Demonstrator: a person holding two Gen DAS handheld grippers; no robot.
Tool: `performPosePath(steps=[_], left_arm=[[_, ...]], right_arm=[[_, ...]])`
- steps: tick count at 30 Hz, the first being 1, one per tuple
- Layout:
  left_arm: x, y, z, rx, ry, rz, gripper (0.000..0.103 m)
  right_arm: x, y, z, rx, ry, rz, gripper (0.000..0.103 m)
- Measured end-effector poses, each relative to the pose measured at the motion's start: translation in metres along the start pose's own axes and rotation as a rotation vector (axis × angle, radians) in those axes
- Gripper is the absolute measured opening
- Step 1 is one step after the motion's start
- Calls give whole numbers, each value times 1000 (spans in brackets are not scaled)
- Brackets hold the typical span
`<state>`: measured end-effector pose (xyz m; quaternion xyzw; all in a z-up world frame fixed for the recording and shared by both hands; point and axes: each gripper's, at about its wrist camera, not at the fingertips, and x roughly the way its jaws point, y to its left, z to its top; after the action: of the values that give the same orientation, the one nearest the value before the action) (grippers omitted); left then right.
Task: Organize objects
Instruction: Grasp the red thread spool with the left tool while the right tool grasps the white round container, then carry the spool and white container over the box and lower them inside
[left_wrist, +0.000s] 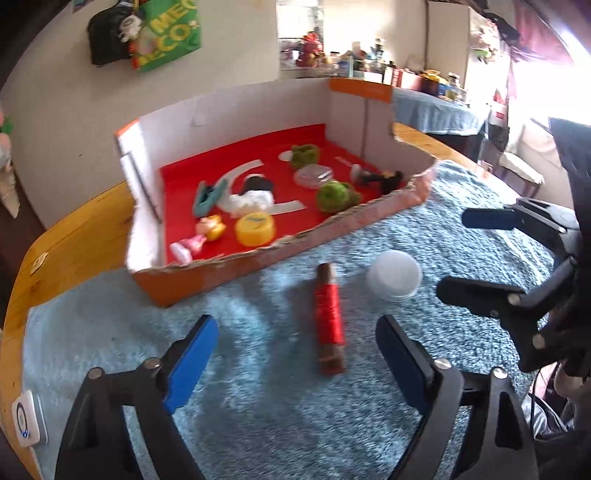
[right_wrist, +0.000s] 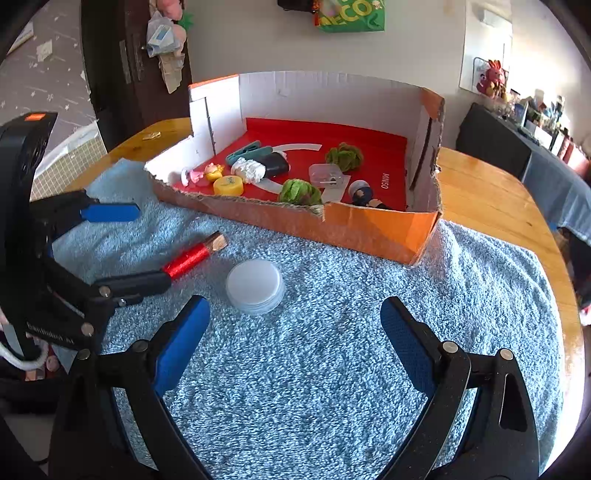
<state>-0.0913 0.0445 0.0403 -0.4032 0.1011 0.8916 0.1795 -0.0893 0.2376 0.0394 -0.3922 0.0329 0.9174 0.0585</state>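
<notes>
A red thread spool (left_wrist: 328, 317) lies on the blue towel (left_wrist: 258, 406), and my left gripper (left_wrist: 295, 328) is open around it, with gaps between both blue pads and the spool. In the right wrist view the left gripper (right_wrist: 147, 245) comes in from the left, and its near finger hides the near end of the spool (right_wrist: 188, 258). A round white lid (left_wrist: 393, 275) rests just right of the spool. My right gripper (right_wrist: 295, 310) is open and holds nothing. The lid (right_wrist: 255, 286) lies just ahead of its left fingertip. In the left wrist view the right gripper (left_wrist: 469, 254) shows at the right edge.
An orange cardboard box (right_wrist: 369, 229) with a red floor stands behind the towel. It holds a yellow cap (right_wrist: 229, 185), green pompoms (right_wrist: 299, 192), small figurines, a teal clip and a clear lid. The wooden table (right_wrist: 491, 192) extends to the right. A white device (left_wrist: 27, 421) sits at the table's left edge.
</notes>
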Motion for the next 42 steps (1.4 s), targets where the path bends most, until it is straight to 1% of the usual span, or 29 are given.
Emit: performPosePath(steps=[1, 3, 5, 6, 9, 10, 11, 14, 15, 16, 17, 18, 20, 21, 22, 24, 28, 32, 34, 38, 42], left_arm=[[3, -2, 1, 9, 5, -8, 79], [8, -3, 2, 9, 16, -22, 63], [12, -2, 2, 0, 28, -42, 55], [14, -2, 2, 2, 34, -45, 53], [17, -2, 2, 0, 36, -59, 50], [17, -3, 2, 2, 34, -63, 49], [17, -3, 2, 4, 34, -68, 45], [18, -5, 1, 15, 34, -71, 38], [18, -5, 1, 19, 31, -69, 33], [17, -5, 1, 18, 29, -71, 30], [17, -5, 1, 14, 28, -80, 24], [17, -4, 1, 5, 27, -92, 14], [16, -3, 2, -6, 27, -105, 14], [15, -4, 1, -3, 23, -101, 14], [14, -5, 1, -2, 20, -98, 14], [9, -5, 0, -4, 9, -104, 14], [-6, -3, 1, -10, -18, -118, 14], [-24, -2, 3, -9, -51, -135, 14], [-33, -2, 5, -3, -72, -131, 14], [-44, -1, 8, 0, -99, -129, 14], [-47, 0, 9, -3, -104, -128, 14]], right_arm=[[0, -3, 0, 10, -3, 7, 95], [-1, -7, 1, 18, -9, 19, 95], [-1, -8, 2, 12, -12, 34, 95], [1, -8, 2, 7, -6, 37, 95], [8, -5, 2, -22, 15, 23, 94], [11, -2, 3, -38, 22, 26, 92], [13, 0, 3, -48, 27, 27, 89], [22, 9, 5, -98, 52, 19, 83], [23, 12, 6, -113, 56, 17, 82], [26, 15, 7, -131, 59, 14, 81], [28, 17, 8, -144, 62, 12, 79], [30, 20, 9, -159, 67, 8, 76], [36, 25, 11, -182, 85, 12, 57], [37, 26, 11, -181, 82, 25, 50], [37, 26, 12, -176, 82, 44, 40], [38, 26, 13, -158, 88, 52, 39], [31, 24, 13, -127, 70, 85, 39], [12, 24, 18, -98, 22, 120, 39], [-1, 26, 22, -87, -9, 145, 39], [-19, 32, 31, -99, -51, 148, 39], [-25, 35, 34, -103, -62, 139, 39]])
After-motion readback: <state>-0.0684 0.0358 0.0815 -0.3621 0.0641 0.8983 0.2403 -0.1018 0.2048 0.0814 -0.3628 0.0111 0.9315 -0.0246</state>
